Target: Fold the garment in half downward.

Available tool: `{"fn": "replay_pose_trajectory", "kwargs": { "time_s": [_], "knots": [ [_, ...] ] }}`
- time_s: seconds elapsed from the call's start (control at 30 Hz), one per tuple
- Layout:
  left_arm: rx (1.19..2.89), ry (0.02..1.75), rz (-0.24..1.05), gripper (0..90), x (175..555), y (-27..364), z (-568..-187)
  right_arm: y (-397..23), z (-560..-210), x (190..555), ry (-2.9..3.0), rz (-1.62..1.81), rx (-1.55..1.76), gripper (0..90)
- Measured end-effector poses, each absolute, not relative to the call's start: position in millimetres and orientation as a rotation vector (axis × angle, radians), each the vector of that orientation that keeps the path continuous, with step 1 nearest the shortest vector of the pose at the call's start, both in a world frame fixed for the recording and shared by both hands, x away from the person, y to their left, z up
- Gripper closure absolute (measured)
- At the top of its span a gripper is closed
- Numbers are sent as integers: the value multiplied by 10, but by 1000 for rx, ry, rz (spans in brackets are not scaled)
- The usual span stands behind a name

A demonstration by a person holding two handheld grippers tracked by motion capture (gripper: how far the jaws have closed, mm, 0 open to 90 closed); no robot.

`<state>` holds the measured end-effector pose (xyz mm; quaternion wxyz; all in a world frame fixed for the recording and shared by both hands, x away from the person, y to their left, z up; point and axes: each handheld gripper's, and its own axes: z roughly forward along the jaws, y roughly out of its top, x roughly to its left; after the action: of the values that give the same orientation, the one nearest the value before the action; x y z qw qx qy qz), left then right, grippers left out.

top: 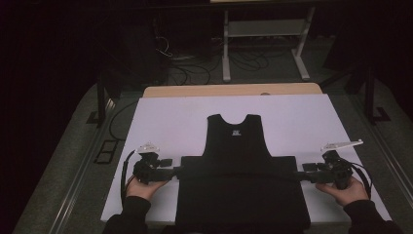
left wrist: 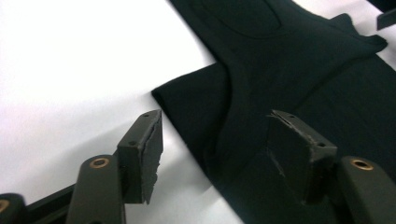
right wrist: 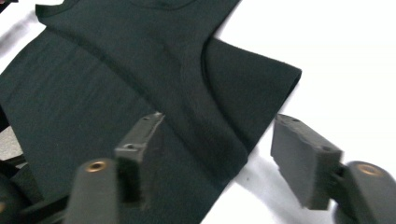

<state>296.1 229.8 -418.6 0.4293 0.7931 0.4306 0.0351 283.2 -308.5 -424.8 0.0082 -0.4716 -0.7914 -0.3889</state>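
1. A black sleeveless top [top: 238, 180] lay flat on the white table [top: 175, 117], its lower part folded up, neckline toward 12 o'clock.
2. The left gripper [top: 171, 171] sat at the fold's 9 o'clock end, jaws parted, gripping nothing; in the left gripper view the cloth's edge lay between them, unpinched.
3. The right gripper [top: 306, 173] sat at the 3 o'clock end, jaws likewise apart over the cloth's corner.

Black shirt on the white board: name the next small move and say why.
Probably draw both tongs outward, clear of the black shirt. The left tongs and right tongs stand open at the folded edges, gripping nothing, and the fold lies flat on the white board.
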Motion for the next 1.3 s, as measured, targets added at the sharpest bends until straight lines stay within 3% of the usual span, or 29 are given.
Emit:
{"fn": "replay_pose_trajectory", "kwargs": {
  "time_s": [0.13,0.37,0.53,0.7,1.3],
  "knots": [
    [1986,1034,96,273,2977,2282,-4167,-3083,-4215,2852,-2509,-1243,-1482,178],
    [2001,973,149,144,3003,2221,-4132,-3094,-4174,2893,-2536,-1298,-1476,104],
    [1996,942,154,108,3040,2194,-4126,-3074,-4150,2920,-2555,-1300,-1475,7],
    [2020,906,156,0,3101,2172,-4122,-3061,-4116,2946,-2572,-1317,-1457,0],
    [2027,876,175,0,3313,2169,-3943,-2991,-3926,3178,-2629,-1352,-1408,0]
  ]
}}
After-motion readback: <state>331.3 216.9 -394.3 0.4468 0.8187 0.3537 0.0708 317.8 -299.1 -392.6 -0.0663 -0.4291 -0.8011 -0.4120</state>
